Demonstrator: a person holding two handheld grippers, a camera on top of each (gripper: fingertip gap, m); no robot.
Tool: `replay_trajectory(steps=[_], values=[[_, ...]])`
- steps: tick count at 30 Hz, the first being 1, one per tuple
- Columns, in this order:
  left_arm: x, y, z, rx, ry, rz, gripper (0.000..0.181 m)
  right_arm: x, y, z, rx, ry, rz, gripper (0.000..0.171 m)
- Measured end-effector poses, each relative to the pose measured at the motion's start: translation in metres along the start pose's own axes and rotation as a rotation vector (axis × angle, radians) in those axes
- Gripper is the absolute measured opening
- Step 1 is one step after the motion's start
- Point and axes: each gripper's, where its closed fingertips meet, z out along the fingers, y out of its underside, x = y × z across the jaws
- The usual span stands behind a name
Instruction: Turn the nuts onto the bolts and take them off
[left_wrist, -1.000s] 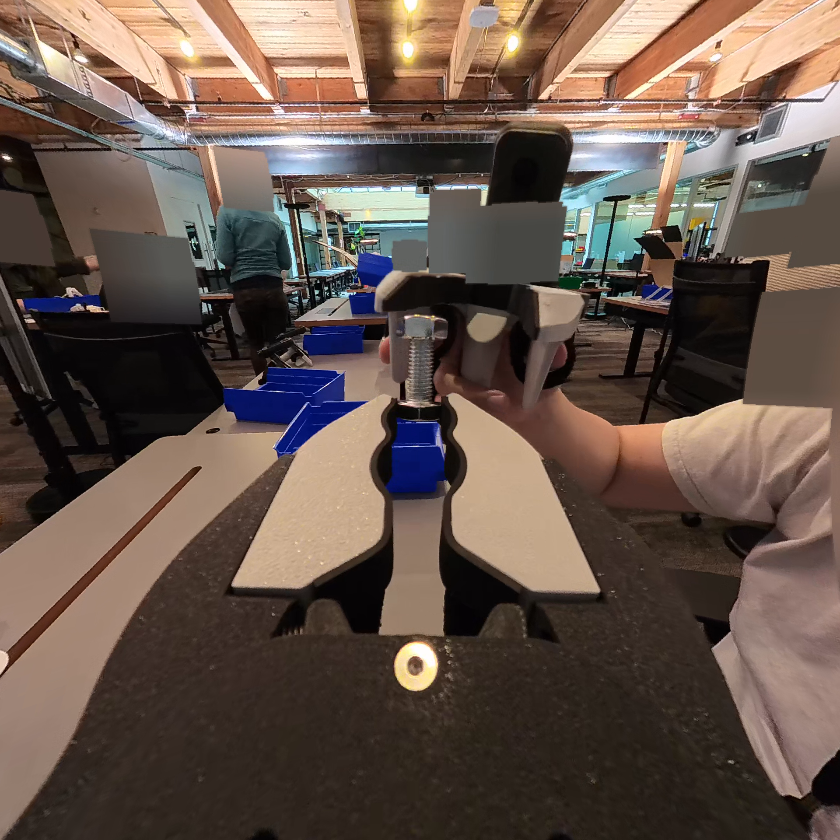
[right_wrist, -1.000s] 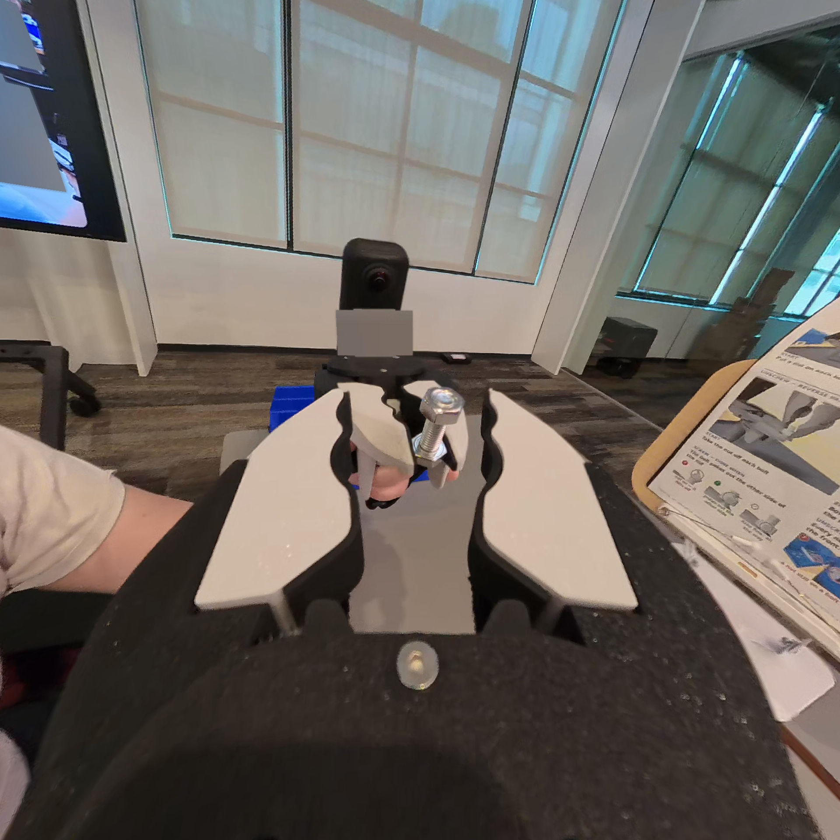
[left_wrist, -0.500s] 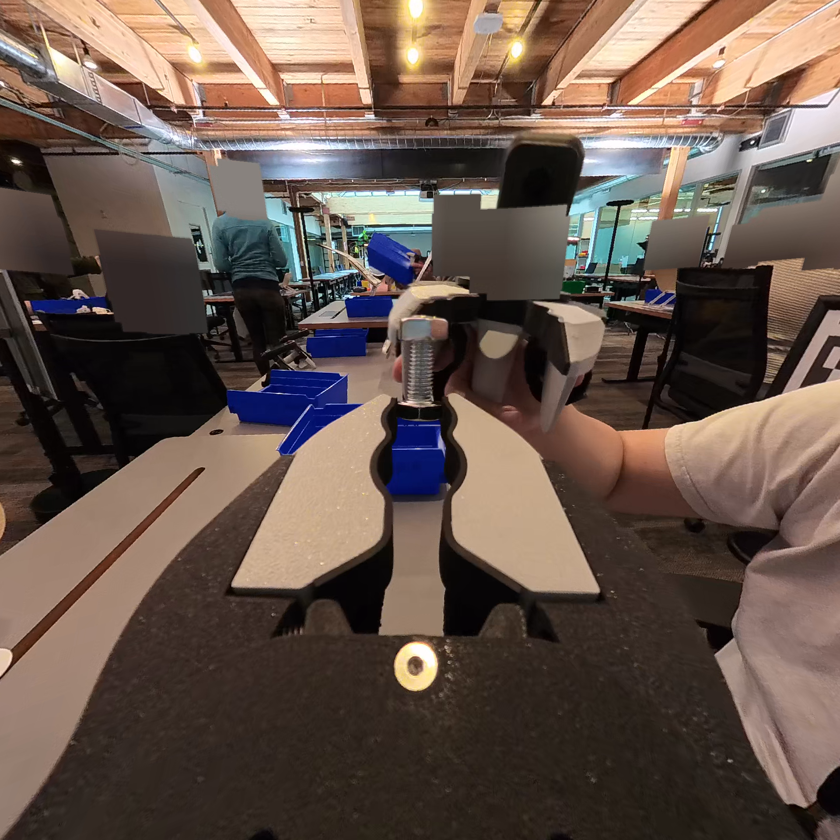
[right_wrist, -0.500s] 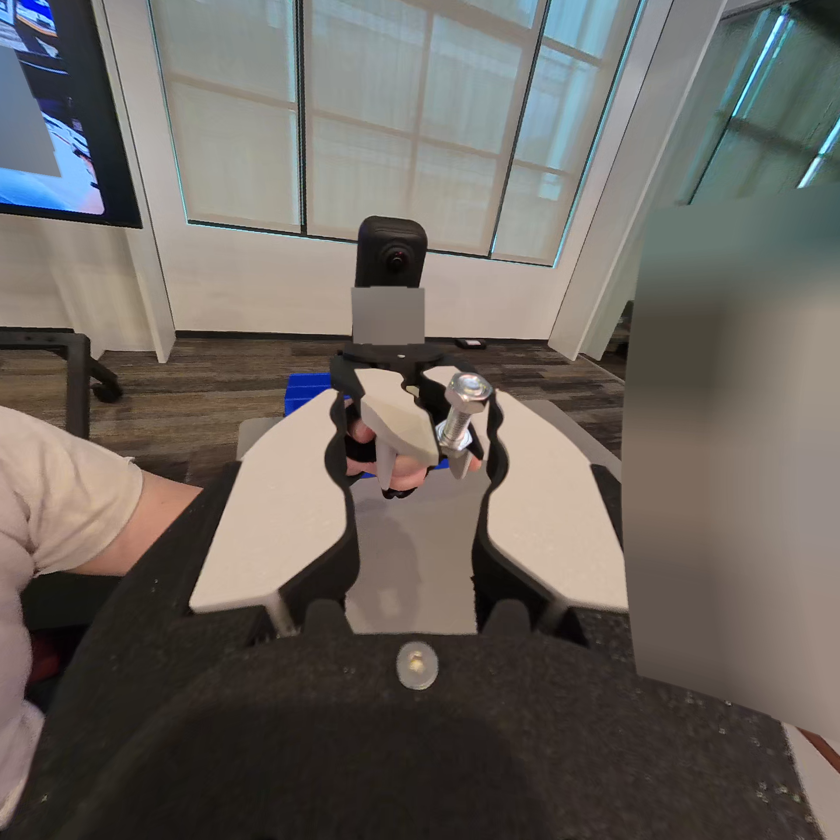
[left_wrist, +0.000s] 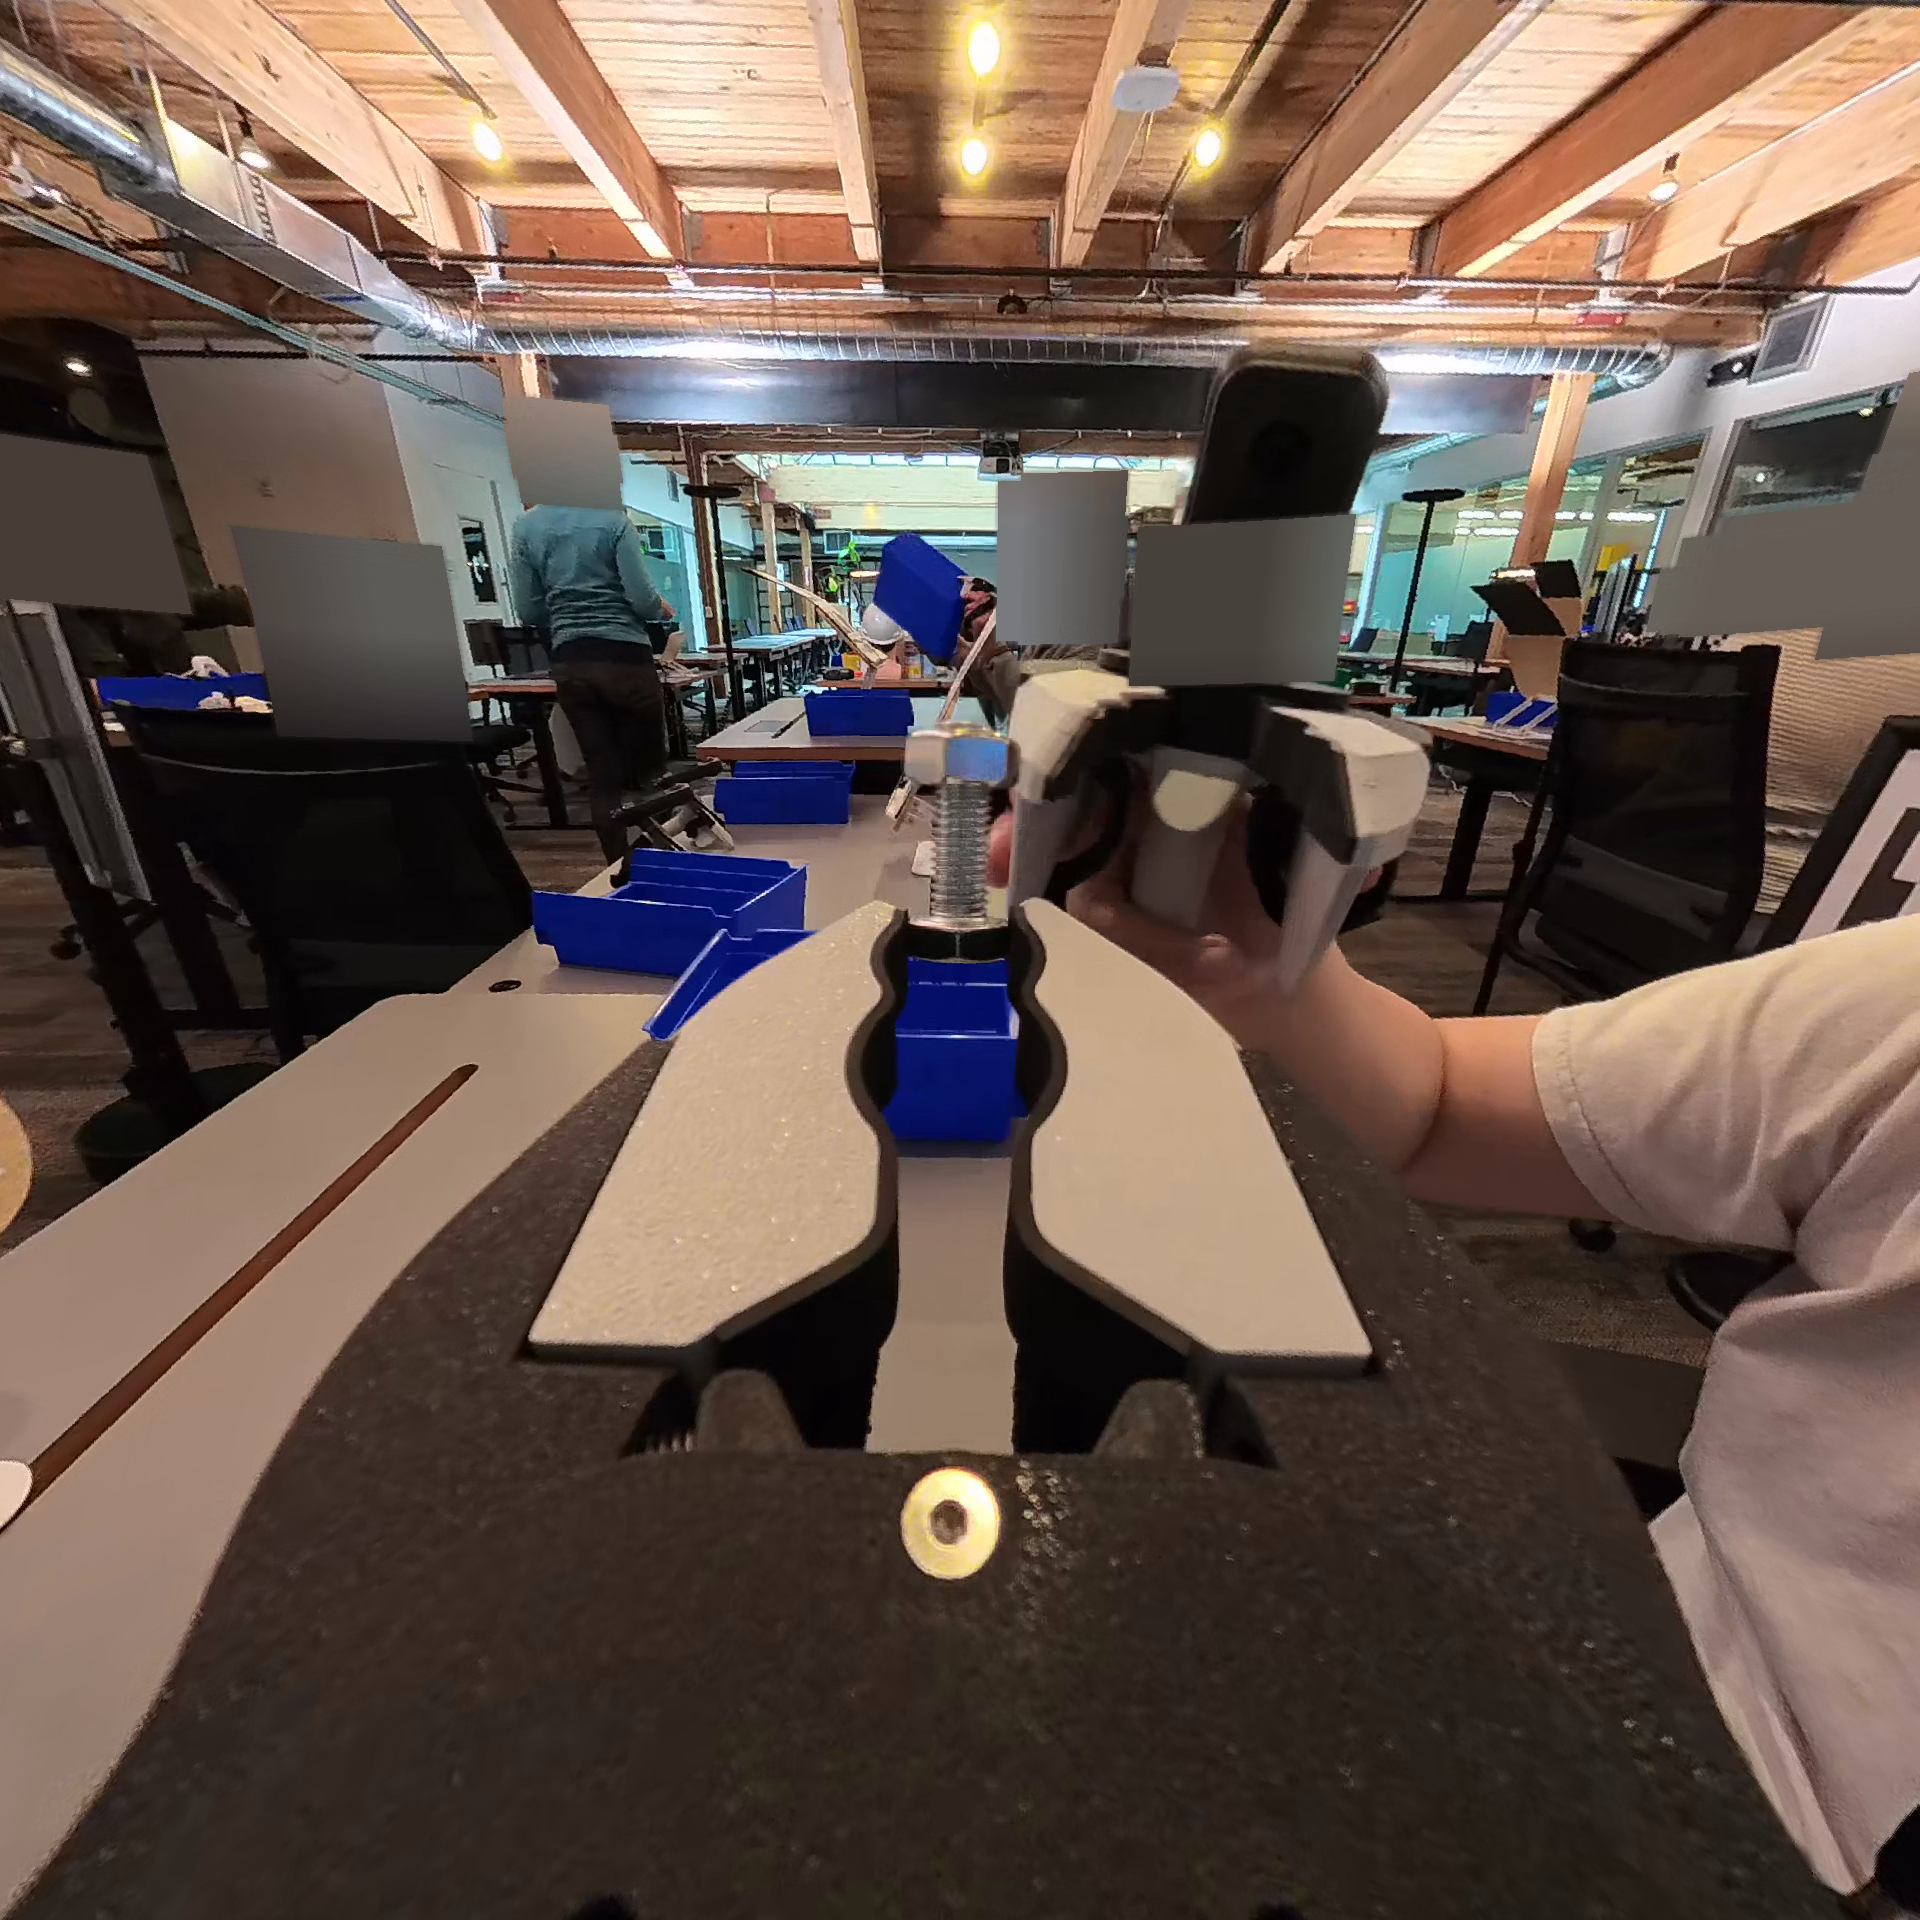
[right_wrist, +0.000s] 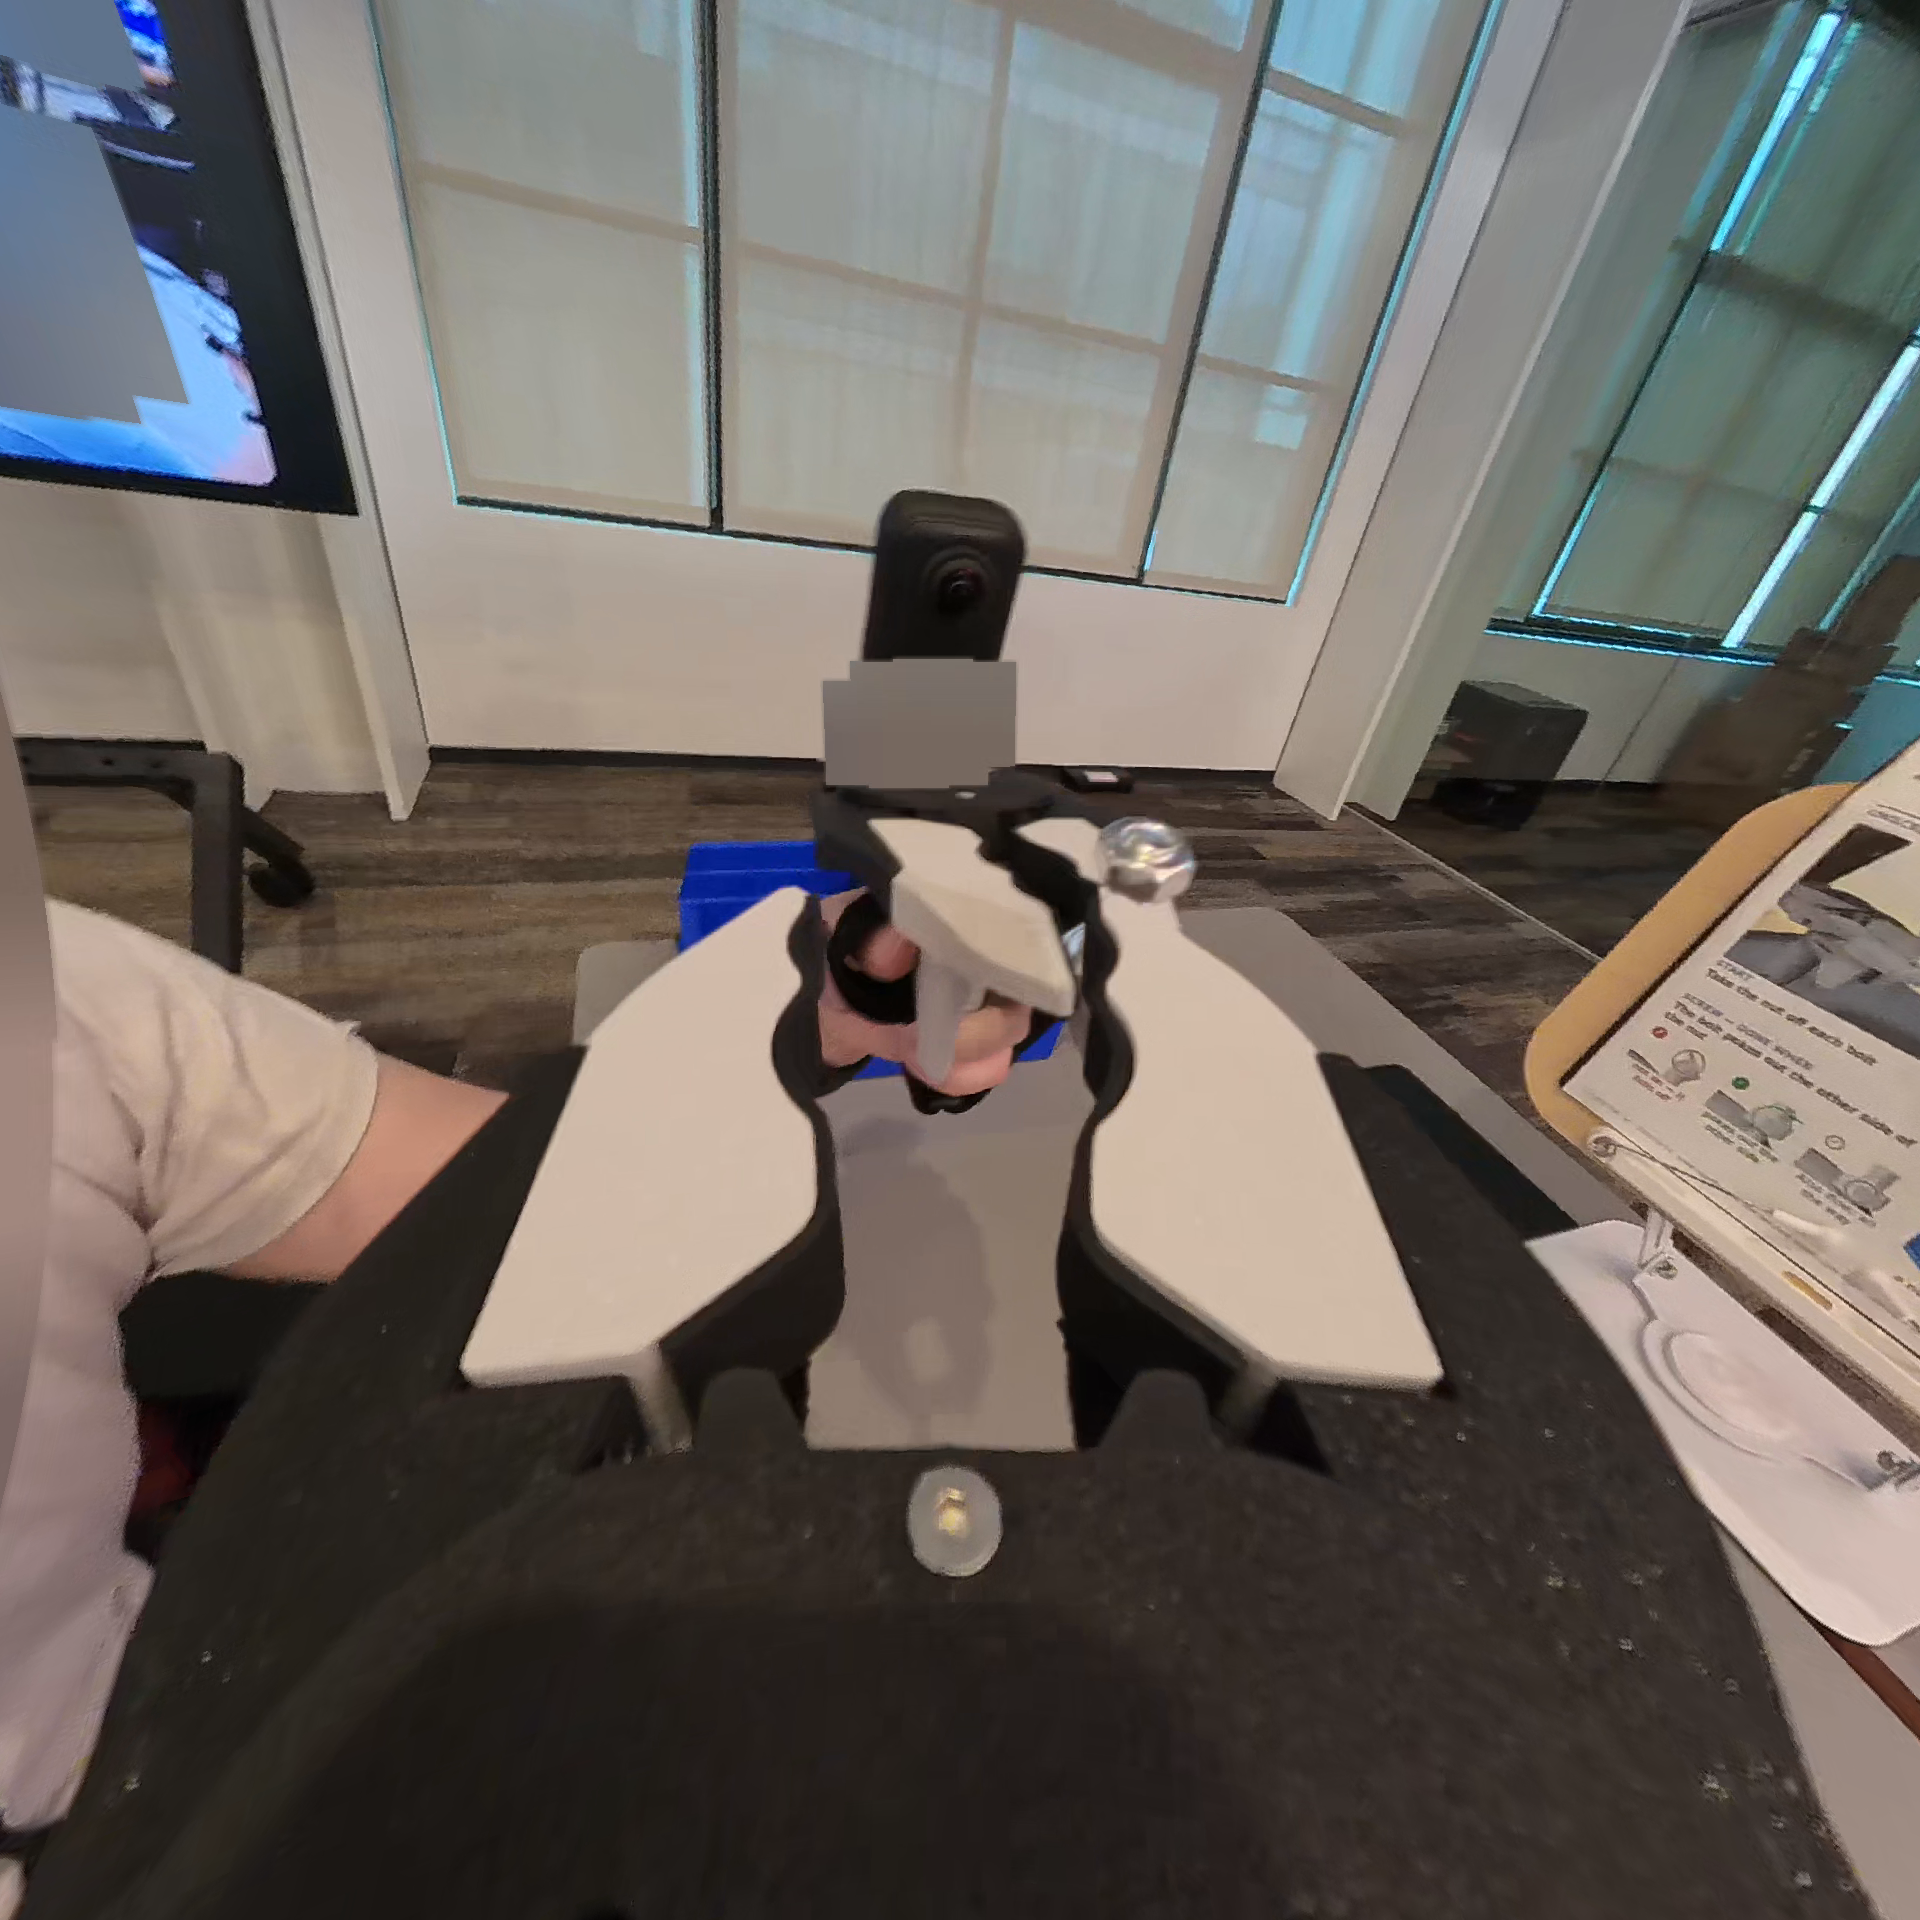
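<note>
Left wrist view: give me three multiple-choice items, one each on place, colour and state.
1. Where is the bolt?
A. Lying on the floor
B. Between the right gripper's fingertips
C. Clamped at its lower end in the left gripper

2. What colour are the bins on the table?
A. Blue
B. Red
C. Green

3. How is the right gripper?
A. Shut on the bolt's head
B. Open, holding nothing
C. Shut on a nut

Answers:
1 C: the left fingertips close on the bolt's lower end and it stands head up.
2 A: every bin in view is blue.
3 B: its fingers stand apart, and it sits beside the bolt.
</note>
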Motion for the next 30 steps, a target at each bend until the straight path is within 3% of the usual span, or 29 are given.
replay_trajectory(steps=[4, 10, 12, 17, 22, 25, 30], values=[[0.007, 0.002, 0.003, -0.01, 0.03, 0.003, 0.018, 0.017, -0.005, -0.001, 0.02, 0.092, -0.039, 0.053], [0.005, 0.003, 0.003, -0.015, 0.017, 0.009, 0.018, 0.008, -0.003, 0.004, 0.008, 0.027, 0.028, 0.062], [0.0, 0.0, 0.001, 0.0, -0.005, 0.004, 0.018, -0.001, -0.002, -0.001, 0.006, -0.002, 0.01, 0.047], [0.008, 0.002, 0.002, -0.01, 0.034, 0.005, 0.018, 0.017, -0.005, 0.001, 0.019, 0.076, -0.005, 0.055], [0.004, 0.002, 0.002, -0.014, 0.011, 0.013, 0.018, 0.008, -0.001, 0.008, 0.006, 0.014, 0.061, 0.064], [0.0, -0.003, -0.003, 0.011, 0.001, -0.001, 0.018, -0.003, -0.001, 0.0, 0.006, -0.011, 0.034, 0.049], [0.007, 0.0, 0.0, -0.002, 0.032, 0.002, 0.018, 0.019, -0.003, 0.006, 0.006, 0.068, 0.017, 0.058]])
